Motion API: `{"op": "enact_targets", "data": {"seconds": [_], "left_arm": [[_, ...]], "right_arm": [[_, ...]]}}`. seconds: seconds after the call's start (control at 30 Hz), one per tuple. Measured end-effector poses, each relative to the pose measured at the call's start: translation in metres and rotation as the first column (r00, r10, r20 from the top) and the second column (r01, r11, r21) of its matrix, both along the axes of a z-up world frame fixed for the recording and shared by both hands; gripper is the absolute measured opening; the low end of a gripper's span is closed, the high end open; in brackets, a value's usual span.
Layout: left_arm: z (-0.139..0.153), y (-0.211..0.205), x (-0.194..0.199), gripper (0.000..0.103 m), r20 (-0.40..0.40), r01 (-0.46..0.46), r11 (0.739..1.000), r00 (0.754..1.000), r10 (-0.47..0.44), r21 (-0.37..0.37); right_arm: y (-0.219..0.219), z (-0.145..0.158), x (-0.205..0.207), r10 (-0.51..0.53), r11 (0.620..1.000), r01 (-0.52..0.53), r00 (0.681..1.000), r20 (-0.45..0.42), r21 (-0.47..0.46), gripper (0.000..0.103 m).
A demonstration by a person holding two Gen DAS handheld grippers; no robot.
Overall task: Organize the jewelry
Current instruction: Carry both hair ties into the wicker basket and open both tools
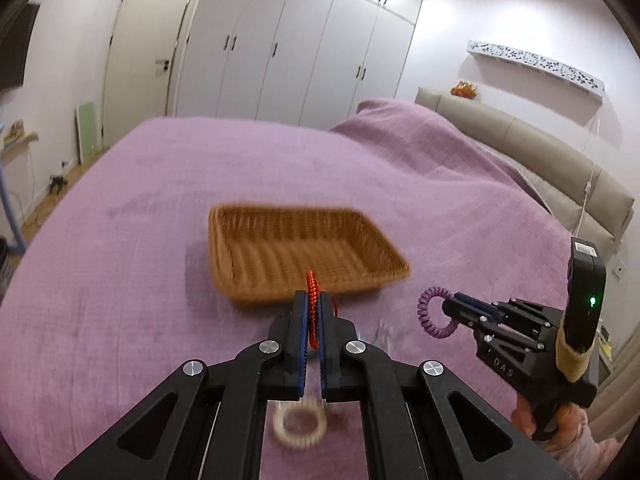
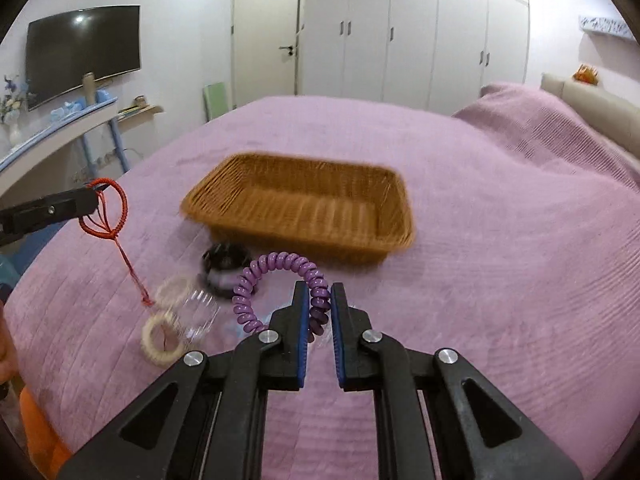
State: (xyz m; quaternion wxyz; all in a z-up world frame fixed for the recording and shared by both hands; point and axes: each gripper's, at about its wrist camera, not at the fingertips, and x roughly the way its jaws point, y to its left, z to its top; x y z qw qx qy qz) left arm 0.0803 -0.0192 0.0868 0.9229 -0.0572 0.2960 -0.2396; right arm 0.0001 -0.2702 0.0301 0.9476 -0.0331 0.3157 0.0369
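A brown wicker basket [image 1: 304,252] [image 2: 304,204] lies on the purple bedspread ahead of both grippers. My left gripper [image 1: 315,304] is shut on a red cord bracelet [image 1: 313,292], held above the bed just short of the basket; it shows at the left of the right wrist view [image 2: 105,210] with its tassel hanging. My right gripper [image 2: 319,300] is shut on a purple spiral bracelet [image 2: 276,284], also seen in the left wrist view [image 1: 434,312]. A cream bracelet [image 2: 162,342] [image 1: 299,426], a clear bracelet [image 2: 188,312] and a dark bracelet [image 2: 224,268] lie on the bed.
The bed [image 1: 120,280] spreads wide around the basket, with a raised pillow hump [image 1: 400,128] and a beige headboard [image 1: 540,152] at the right. White wardrobes [image 2: 420,32] stand behind. A TV [image 2: 82,48] and a shelf [image 2: 60,132] are at the left.
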Motion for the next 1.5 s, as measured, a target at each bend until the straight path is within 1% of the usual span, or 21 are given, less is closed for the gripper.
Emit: {"op": "enact_targets", "data": {"seconds": [0.1,0.17,0.27,0.33,0.4,0.5,0.57,0.67,0.73,0.83,0.87,0.9,0.93,0.97,1.0,1.13,1.2,1.27,1.33,1.4,1.5], "left_arm": [[0.016,-0.012,0.029,0.004,0.017,0.020,0.999,1.000,-0.020,-0.032],[0.022,-0.023,0.053,0.004,0.026,0.025,0.999,0.999,-0.024,-0.041],[0.019,-0.036,0.091,0.004,0.003,0.027,0.998,1.000,-0.027,-0.049],[0.006,-0.045,0.124,0.004,-0.036,0.023,0.998,0.999,-0.025,-0.050],[-0.012,-0.052,0.151,0.004,-0.087,0.010,0.999,0.996,-0.013,-0.042],[-0.045,-0.062,0.187,0.004,-0.167,-0.004,1.000,0.986,0.002,-0.015],[-0.066,-0.067,0.202,0.004,-0.213,-0.013,1.000,0.977,0.016,0.015],[-0.087,-0.070,0.210,0.004,-0.263,-0.016,0.999,0.964,0.026,0.039],[-0.096,-0.072,0.208,0.004,-0.284,-0.018,0.999,0.958,0.030,0.045],[-0.104,-0.070,0.210,0.005,-0.310,-0.009,0.998,0.950,0.026,0.054],[-0.106,-0.068,0.210,0.009,-0.318,-0.009,0.998,0.948,0.027,0.057],[-0.107,-0.066,0.210,0.016,-0.322,-0.007,0.998,0.947,0.024,0.055],[-0.106,-0.063,0.207,0.022,-0.323,-0.005,0.999,0.946,0.020,0.049],[-0.103,-0.060,0.204,0.039,-0.319,-0.009,0.999,0.948,0.023,0.044],[-0.100,-0.057,0.200,0.052,-0.308,-0.017,0.999,0.951,0.028,0.038],[-0.075,-0.039,0.174,0.053,-0.256,-0.005,0.999,0.967,-0.004,-0.034],[-0.061,-0.027,0.155,0.053,-0.236,0.014,0.994,0.971,-0.039,-0.106],[-0.045,-0.015,0.135,0.053,-0.204,0.024,0.988,0.978,-0.055,-0.150],[-0.030,-0.005,0.112,0.055,-0.158,0.024,0.989,0.986,-0.048,-0.149],[-0.018,0.000,0.088,0.059,-0.118,0.021,0.990,0.992,-0.037,-0.141],[-0.006,0.009,0.053,0.062,-0.068,0.023,0.990,0.997,-0.033,-0.143]], "right_arm": [[-0.001,0.015,0.021,-0.014,1.000,0.015,0.999,0.043,-0.011,0.013],[-0.005,0.025,0.044,-0.020,1.000,0.021,0.998,0.059,-0.002,0.013],[-0.010,0.031,0.077,-0.029,0.999,0.028,0.998,0.053,0.019,0.013],[-0.015,0.028,0.105,-0.040,0.998,0.039,0.999,0.023,0.057,0.013],[-0.020,0.019,0.132,-0.049,0.994,0.051,0.998,-0.025,0.097,0.013],[-0.026,-0.004,0.172,-0.042,0.986,0.062,0.991,-0.130,0.153,0.013],[-0.028,-0.021,0.194,-0.039,0.981,0.075,0.980,-0.196,0.177,0.013],[-0.030,-0.040,0.213,-0.039,0.979,0.088,0.966,-0.255,0.182,0.013],[-0.027,-0.051,0.220,-0.035,0.979,0.090,0.957,-0.288,0.180,0.013],[-0.026,-0.060,0.221,-0.031,0.979,0.091,0.951,-0.307,0.183,0.013],[-0.028,-0.062,0.222,-0.035,0.978,0.096,0.950,-0.309,0.185,0.013],[-0.029,-0.064,0.220,-0.041,0.977,0.103,0.950,-0.311,0.186,0.017],[-0.031,-0.064,0.218,-0.045,0.975,0.109,0.949,-0.311,0.192,0.024],[-0.033,-0.063,0.218,-0.047,0.973,0.112,0.951,-0.307,0.200,0.029],[-0.036,-0.061,0.216,-0.048,0.970,0.116,0.953,-0.300,0.214,0.036],[-0.046,-0.040,0.192,-0.039,0.959,0.105,0.970,-0.242,0.265,0.037],[-0.051,-0.028,0.174,-0.032,0.954,0.092,0.978,-0.205,0.287,0.037],[-0.052,-0.014,0.154,-0.021,0.951,0.069,0.987,-0.162,0.300,0.040],[-0.050,-0.001,0.135,-0.013,0.954,0.047,0.993,-0.117,0.297,0.050],[-0.046,0.012,0.113,-0.009,0.962,0.025,0.998,-0.061,0.273,0.053],[-0.042,0.032,0.080,0.002,0.971,-0.003,1.000,0.003,0.240,0.053]]}}
